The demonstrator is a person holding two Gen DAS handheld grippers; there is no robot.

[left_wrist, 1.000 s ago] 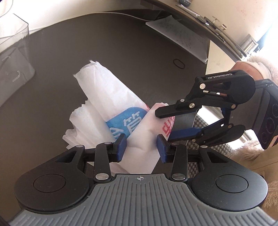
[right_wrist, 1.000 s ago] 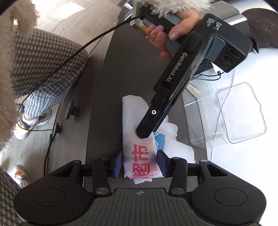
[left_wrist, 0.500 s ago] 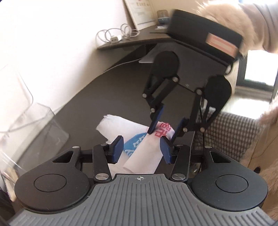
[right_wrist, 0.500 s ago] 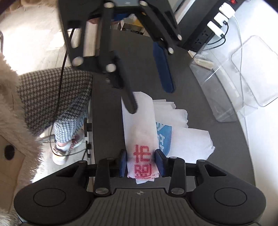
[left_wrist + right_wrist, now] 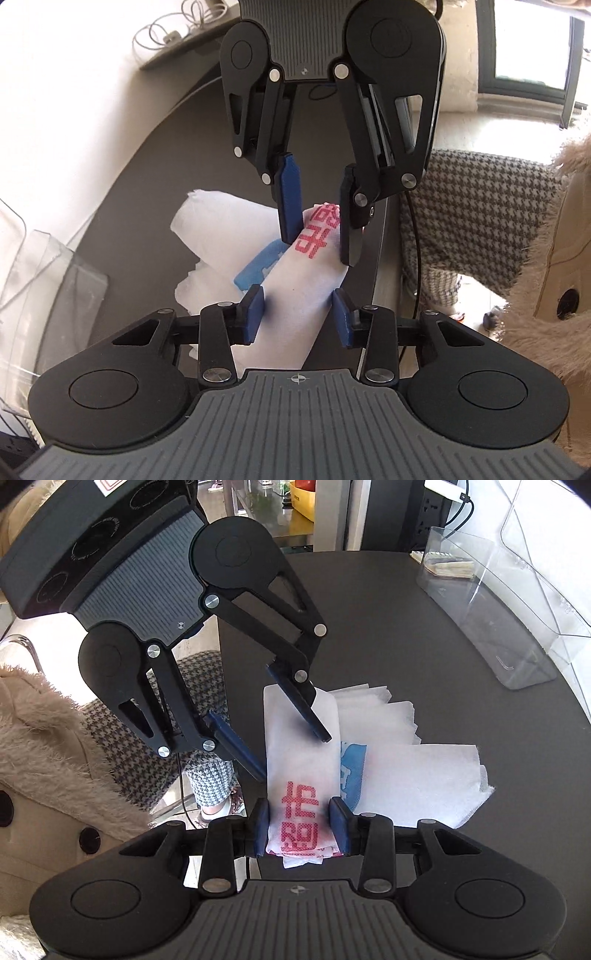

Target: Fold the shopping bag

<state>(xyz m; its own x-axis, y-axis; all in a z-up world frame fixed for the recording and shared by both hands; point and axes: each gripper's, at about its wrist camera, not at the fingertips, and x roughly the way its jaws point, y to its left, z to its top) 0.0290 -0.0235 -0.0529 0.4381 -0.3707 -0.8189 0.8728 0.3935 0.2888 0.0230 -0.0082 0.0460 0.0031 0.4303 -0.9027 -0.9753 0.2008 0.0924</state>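
bag (image 5: 301, 760) strip between both your grippers near table (image 5: 480, 716) edge: right gripper (image 5: 301, 827) clenches its red-print end, left gripper (image 5: 297, 314) spread wide.

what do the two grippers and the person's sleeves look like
Both the left gripper and right gripper are black plastic linkages with silver rivets, round side discs, a ribbed grey centre plate with a small crosshair mark, and blue finger pads. The sleeve is fluffy beige.

Two wrist cameras face each other close over the counter (image 5: 140, 206), each looking along its own fingers; both share the folded bag (image 5: 301, 760) between them
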